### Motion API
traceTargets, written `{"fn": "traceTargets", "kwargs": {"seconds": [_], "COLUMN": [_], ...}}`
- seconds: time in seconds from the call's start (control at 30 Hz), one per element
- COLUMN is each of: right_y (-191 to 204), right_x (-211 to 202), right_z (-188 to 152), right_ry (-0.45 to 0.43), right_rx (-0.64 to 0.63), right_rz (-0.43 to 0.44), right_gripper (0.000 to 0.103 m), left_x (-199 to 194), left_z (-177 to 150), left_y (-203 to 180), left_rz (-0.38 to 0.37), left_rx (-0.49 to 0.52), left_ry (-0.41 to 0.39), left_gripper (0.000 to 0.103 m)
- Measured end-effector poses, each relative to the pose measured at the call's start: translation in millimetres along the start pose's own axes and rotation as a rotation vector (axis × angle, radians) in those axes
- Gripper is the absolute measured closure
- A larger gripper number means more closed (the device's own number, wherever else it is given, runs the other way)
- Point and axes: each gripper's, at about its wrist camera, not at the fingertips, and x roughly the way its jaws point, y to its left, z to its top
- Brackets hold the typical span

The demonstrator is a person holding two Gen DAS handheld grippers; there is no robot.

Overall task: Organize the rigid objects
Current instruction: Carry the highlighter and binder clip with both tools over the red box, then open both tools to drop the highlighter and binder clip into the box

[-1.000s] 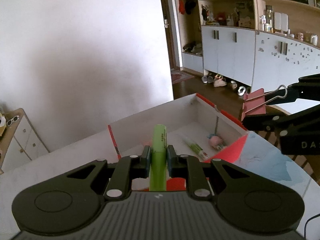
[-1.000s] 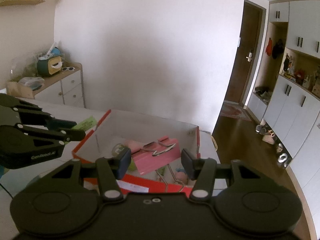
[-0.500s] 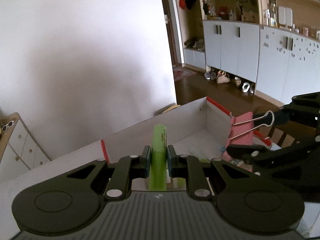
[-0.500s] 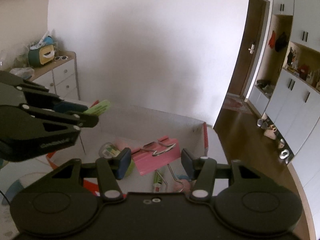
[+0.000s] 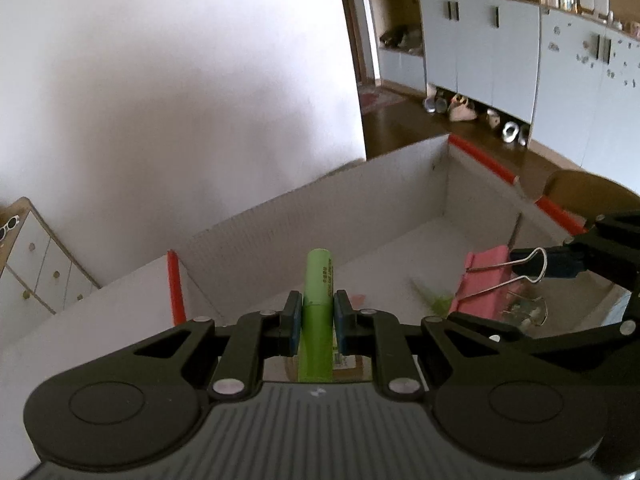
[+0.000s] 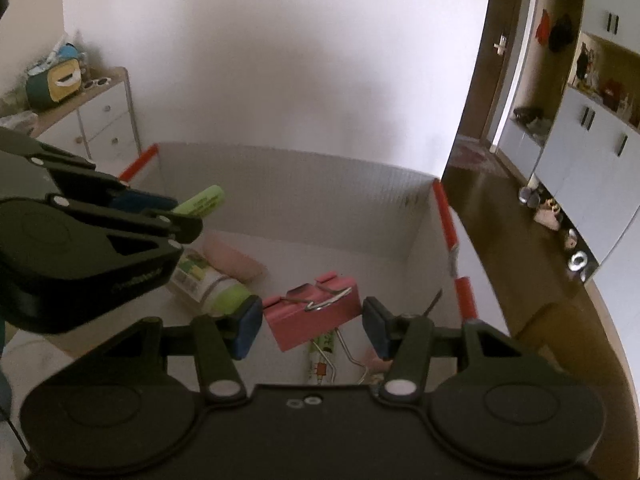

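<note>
Green tube (image 5: 318, 304): light green cylinder, clamped between left gripper (image 5: 317, 322) pads, frame centre.
Pink clip (image 6: 316, 314): between wide right gripper (image 6: 312, 328) fingers, touching neither, lower centre.

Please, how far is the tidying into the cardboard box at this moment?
Done: a green-capped bottle and a green-and-white pen-like item lie in the cardboard box. In hand: the left hand-held gripper is shut on a green cylinder above the box; a pink binder clip sits between the right hand-held gripper's fingers, contact unclear. Left: both must go down into the box. Items outside it are not visible.
</note>
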Motion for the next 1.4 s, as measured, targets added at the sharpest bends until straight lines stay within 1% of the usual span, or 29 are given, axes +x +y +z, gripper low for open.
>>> {"fn": "traceTargets", "kwargs": {"seconds": [0.2,0.47,0.6,0.67,0.7,0.8,0.83,0.9,1.0,1.17,1.27,1.3,1.33,1.37,1.4], "right_y": [3,3,2,3,2,2,2,1,0,-3,-3,-3,-4,-5,-6], "right_x": [18,30,34,35,35,35,34,33,31,25,21,20,18,16,14], "right_z": [-1,-5,-4,-4,-4,-4,-5,-4,-5,-5,-5,-5,-5,-6,-6], "right_ry": [0.05,0.099,0.114,0.115,0.118,0.119,0.119,0.113,0.112,0.094,0.086,0.085,0.082,0.078,0.073], "right_rx": [-0.009,-0.005,0.003,0.005,0.01,0.008,0.007,0.009,0.005,0.017,0.017,0.019,0.022,0.027,0.031], "right_rz": [-0.029,-0.034,-0.033,-0.035,-0.033,-0.032,-0.029,-0.023,-0.022,-0.021,-0.024,-0.023,-0.023,-0.026,-0.027], "right_gripper": [0.049,0.049,0.049,0.049,0.05,0.048,0.043,0.039,0.039,0.039,0.037,0.037,0.037,0.036,0.036], "left_x": [21,42,46,49,51,52,51,55,54,47,44,42,41,39,36], "left_z": [1,-3,-2,-2,-3,-3,-2,1,1,-4,-5,-6,-7,-7,-8], "left_y": [0,2,3,3,2,3,3,2,0,-1,0,0,1,1,2], "left_rz": [0.024,0.046,0.034,0.033,0.031,0.029,0.032,0.027,0.04,0.038,0.034,0.035,0.035,0.032,0.029], "left_rx": [0.012,0.014,0.008,0.011,0.008,0.005,0.005,0.007,0.009,0.008,0.002,-0.001,-0.005,-0.008,-0.009], "left_ry": [0.043,0.116,0.135,0.156,0.165,0.168,0.17,0.171,0.162,0.145,0.133,0.129,0.126,0.121,0.115], "left_gripper": [0.087,0.087,0.087,0.087,0.087,0.087,0.087,0.087,0.086,0.086,0.085,0.083,0.077,0.074,0.066]}}
